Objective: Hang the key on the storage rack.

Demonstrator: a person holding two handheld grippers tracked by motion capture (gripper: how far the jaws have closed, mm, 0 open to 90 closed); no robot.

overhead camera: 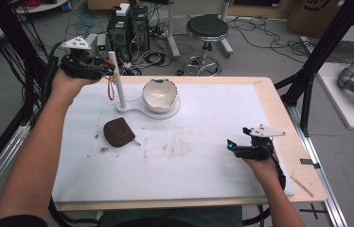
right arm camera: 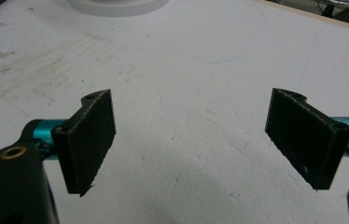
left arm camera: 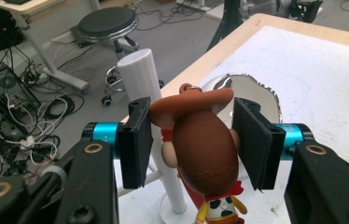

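Forearms come in from the bottom edge of the high view, w/ my right tool low over the near-right part of the worktop; its jaws are spread wide w/ nothing between them, bare white surface under them in the right gripper view.

Left tool is up at the far-left corner, pinching a small plastic cowboy figure keychain w/ a brown hat and brown head: the pads press on both sides of the head, the metal ring sits at the top of the hat, yellow shirt and cow-print vest hang below. Figure is held just beside the upright white plastic post, near its top; can't tell if they touch.

That post rises from a flat white stand which also carries a white bowl w/ a jagged, eggshell-like rim. A dark brown leather pouch lies flat nearer me, left of centre, apart from the stand.

Surface: white foam-like sheet over a light wood top, w/ brownish scuffs and crumbs round the pouch and across the middle. A thin wooden stick lies on the bare wood at the near-right edge.

Room: grey floor, a black round stool w/ chrome base beyond the worktop, computer towers and tangled cables far left, black frame legs at the sides, cardboard box far right.
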